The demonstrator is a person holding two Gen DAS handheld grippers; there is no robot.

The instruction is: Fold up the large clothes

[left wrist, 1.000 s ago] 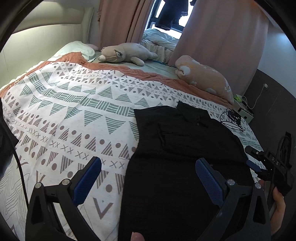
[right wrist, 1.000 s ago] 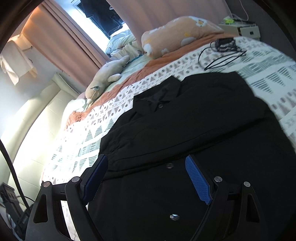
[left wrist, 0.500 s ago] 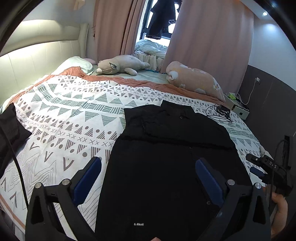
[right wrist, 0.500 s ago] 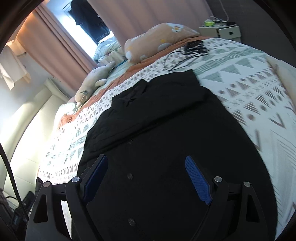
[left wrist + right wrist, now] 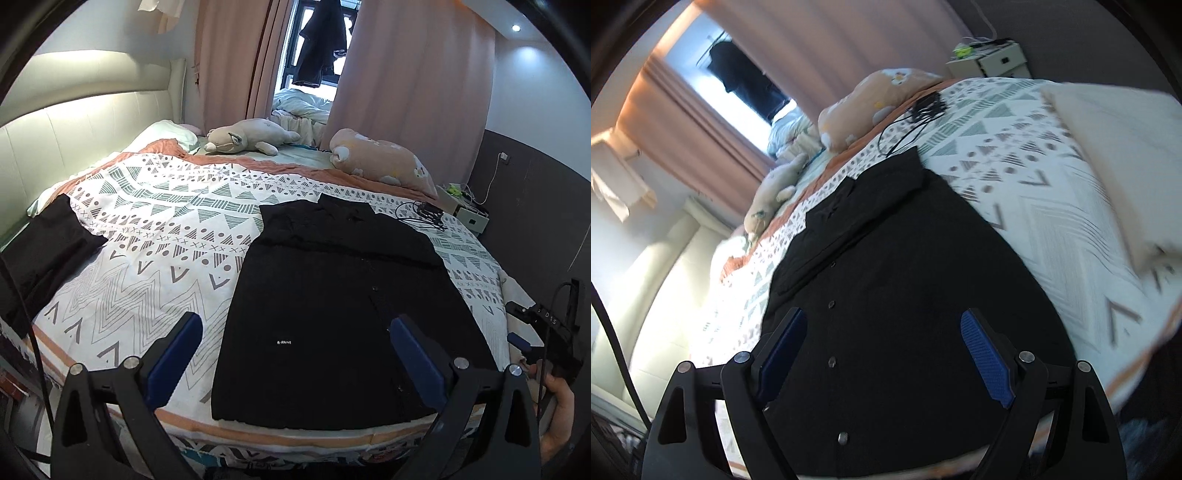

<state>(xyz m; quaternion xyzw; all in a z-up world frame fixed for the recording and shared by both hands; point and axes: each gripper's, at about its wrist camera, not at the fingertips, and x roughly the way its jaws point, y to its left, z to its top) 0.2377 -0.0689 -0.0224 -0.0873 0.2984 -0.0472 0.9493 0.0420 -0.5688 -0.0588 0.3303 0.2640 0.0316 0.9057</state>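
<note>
A large black buttoned shirt (image 5: 343, 295) lies flat on the patterned bedspread (image 5: 155, 236), sleeves folded in, collar toward the far side, hem at the near bed edge. It also shows in the right wrist view (image 5: 905, 295). My left gripper (image 5: 295, 354) is open and empty, held above the hem near the bed's front edge. My right gripper (image 5: 886, 354) is open and empty above the shirt's lower half; it also shows at the right edge of the left wrist view (image 5: 543, 332).
A folded black garment (image 5: 44, 251) lies at the bed's left edge. Two plush toys (image 5: 247, 138) (image 5: 380, 162) lie along the far side. A black cable (image 5: 424, 216) lies past the collar. A cream cushion (image 5: 1119, 147) sits on the right. A nightstand (image 5: 469, 212) stands beyond.
Both grippers have pulled back and up from the shirt toward the near bed edge, so the whole garment shows now. Both stayed open and empty.
</note>
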